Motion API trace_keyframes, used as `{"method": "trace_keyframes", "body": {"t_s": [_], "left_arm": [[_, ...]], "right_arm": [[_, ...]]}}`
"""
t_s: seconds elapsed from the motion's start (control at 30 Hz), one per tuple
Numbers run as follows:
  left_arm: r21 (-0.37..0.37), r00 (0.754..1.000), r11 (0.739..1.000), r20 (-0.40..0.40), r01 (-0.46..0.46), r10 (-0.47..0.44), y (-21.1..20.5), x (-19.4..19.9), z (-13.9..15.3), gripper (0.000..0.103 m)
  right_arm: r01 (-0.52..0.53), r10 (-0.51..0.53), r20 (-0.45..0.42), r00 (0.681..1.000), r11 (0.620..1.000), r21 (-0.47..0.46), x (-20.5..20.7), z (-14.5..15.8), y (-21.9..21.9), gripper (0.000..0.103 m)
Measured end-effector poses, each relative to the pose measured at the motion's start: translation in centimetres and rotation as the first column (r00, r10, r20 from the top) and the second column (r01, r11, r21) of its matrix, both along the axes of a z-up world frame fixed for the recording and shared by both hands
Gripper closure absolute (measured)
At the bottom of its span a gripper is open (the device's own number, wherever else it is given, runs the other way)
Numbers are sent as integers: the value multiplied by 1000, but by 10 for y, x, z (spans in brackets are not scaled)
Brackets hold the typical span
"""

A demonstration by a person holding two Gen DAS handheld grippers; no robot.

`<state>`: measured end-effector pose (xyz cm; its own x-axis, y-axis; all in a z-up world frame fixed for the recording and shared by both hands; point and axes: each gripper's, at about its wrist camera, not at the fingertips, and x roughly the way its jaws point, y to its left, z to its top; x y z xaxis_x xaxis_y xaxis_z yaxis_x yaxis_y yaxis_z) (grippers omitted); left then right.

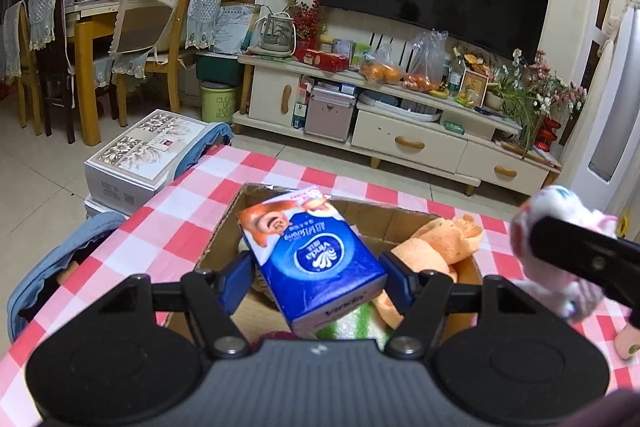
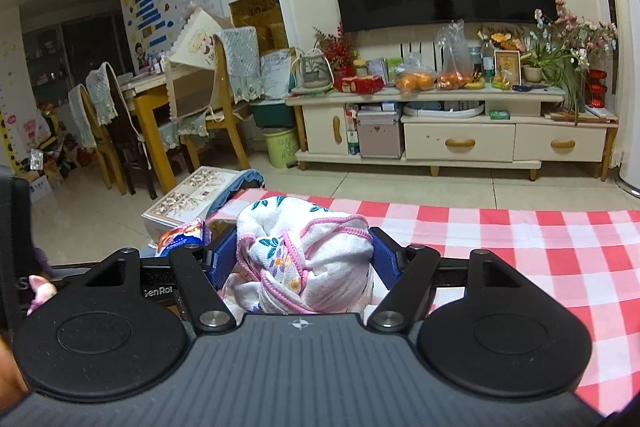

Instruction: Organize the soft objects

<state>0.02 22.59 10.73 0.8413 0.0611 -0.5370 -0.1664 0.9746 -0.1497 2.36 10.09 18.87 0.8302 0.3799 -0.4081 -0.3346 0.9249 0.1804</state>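
Both fingers pinch loads above the box [image 1: 224,227]: left [image 1: 316,277] tissue pack [image 1: 312,259], right [image 2: 294,255] cloth bundle [image 2: 308,255].

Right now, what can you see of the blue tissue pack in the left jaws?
The tissue pack is a soft plastic-wrapped brick, blue with a white Vinda logo and an orange cartoon at its far end. It sits tilted, far end raised, between the blue pads of the left gripper, over the open cardboard box. An orange cloth and a green-and-white item lie in the box beneath it; contact with them is unclear.
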Motion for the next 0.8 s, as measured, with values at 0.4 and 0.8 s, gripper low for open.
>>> {"method": "trace_keyframes", "body": {"t_s": [0.4,0.8], "left_arm": [[10,997,1000,-74,13,-12,-2,13,-18,34],[41,1000,999,23,19,-20,-8,-7,8,1]], "right_arm": [[-20,22,-62,998,1000,23,24,-13,22,4],[150,-151,0,989,984,98,-4,6,-23,2]]}}
